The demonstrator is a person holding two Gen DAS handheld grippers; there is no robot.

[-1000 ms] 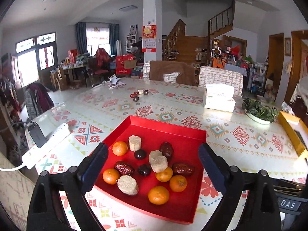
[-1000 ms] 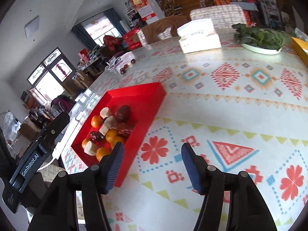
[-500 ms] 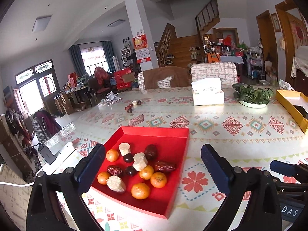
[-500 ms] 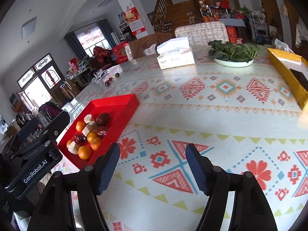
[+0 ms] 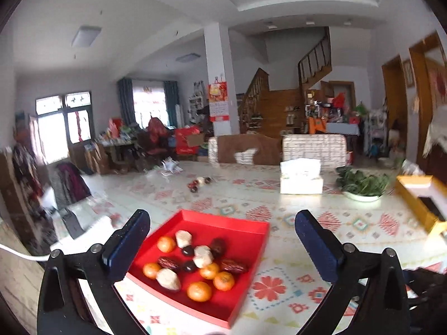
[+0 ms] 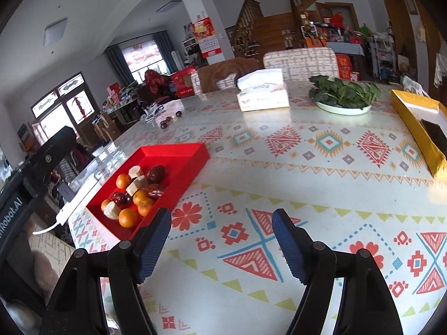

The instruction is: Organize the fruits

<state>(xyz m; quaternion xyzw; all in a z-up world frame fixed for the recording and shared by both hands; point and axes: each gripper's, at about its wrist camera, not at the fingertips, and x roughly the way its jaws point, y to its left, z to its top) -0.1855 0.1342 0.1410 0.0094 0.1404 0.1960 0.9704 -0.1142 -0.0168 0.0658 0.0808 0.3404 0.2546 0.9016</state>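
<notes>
Your left gripper (image 5: 222, 247) jaws just widened, nothing between. Your right gripper (image 6: 221, 244) likewise spread, bare. Red tray (image 6: 178, 150) on tabletop (image 6: 307, 173) at right gripper's 10 o'clock holds oranges (image 5: 199, 291), dates (image 5: 233, 265), pale chunks (image 5: 203, 255). White plate (image 6: 345, 109) at 1 o'clock holds greens (image 6: 343, 90).

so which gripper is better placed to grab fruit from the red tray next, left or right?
Left, probably. The left gripper faces the red tray head-on, jaws open and empty, oranges between its fingers in view. The right gripper, also open and empty, points at bare tablecloth, with the tray off to its left.
</notes>
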